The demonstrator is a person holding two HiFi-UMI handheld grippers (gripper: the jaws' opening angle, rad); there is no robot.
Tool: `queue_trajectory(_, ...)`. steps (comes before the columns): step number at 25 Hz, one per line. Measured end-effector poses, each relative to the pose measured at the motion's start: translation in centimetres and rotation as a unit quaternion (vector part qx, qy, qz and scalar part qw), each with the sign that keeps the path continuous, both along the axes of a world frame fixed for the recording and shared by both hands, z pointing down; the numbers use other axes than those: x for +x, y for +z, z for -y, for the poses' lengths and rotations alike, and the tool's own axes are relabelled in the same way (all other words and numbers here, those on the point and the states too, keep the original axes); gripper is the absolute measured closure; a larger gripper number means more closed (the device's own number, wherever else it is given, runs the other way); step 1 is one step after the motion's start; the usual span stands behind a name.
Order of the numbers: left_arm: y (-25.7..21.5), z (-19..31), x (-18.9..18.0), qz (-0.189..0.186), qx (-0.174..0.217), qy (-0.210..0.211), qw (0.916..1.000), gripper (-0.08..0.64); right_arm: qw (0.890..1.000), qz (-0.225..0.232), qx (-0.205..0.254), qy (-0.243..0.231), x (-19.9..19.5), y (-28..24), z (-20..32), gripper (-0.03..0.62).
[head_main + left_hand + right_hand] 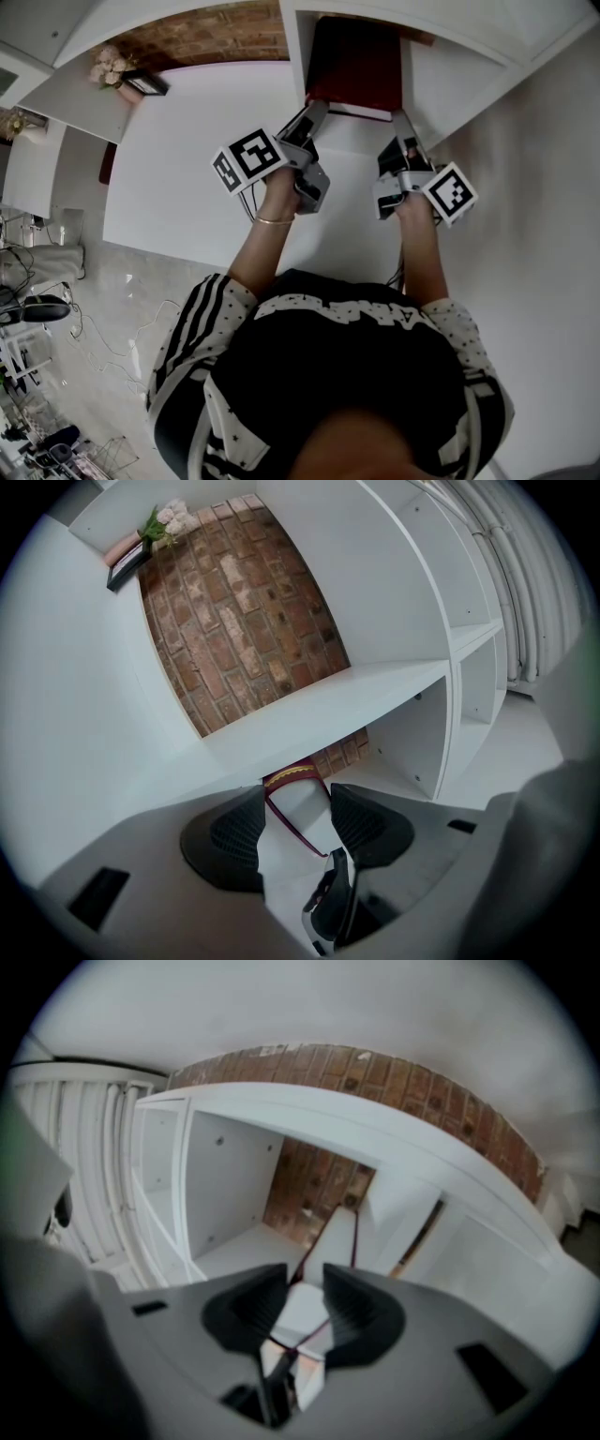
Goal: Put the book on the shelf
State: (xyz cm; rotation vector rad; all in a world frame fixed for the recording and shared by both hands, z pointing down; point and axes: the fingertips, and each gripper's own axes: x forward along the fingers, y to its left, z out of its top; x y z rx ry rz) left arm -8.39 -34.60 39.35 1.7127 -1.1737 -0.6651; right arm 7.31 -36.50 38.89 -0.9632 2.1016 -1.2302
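A dark red book [354, 66] with white page edges lies partly inside a compartment of the white shelf [417, 80], its near edge sticking out towards me. My left gripper [312, 111] is at the book's near left corner. In the left gripper view the book [294, 797] fills the gap between the pads of that gripper [298, 816]. My right gripper [404, 127] is at the near right corner. In the right gripper view its pads press on the book [339, 1239], with the right gripper [305, 1293] narrowed on it.
A brick wall [211, 37] backs the shelf. To the left, a picture frame [146, 82] and flowers [110, 66] stand on another shelf board. White dividers [293, 47] bound the compartment. Cables and gear lie on the floor at far left [37, 309].
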Motion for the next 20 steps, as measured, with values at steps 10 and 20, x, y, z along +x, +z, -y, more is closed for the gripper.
queue_trajectory(10, 0.0, 0.6, -0.3, 0.002, 0.0, 0.001, 1.0, 0.313, 1.0, -0.006, -0.004, 0.008, -0.2, 0.1, 0.6, 0.459)
queue_trajectory(20, -0.3, 0.0, -1.4, 0.023, 0.015, -0.016, 0.9995, 0.311, 1.0, 0.0, -0.001, 0.029, 0.9, 0.0, 0.4, 0.459)
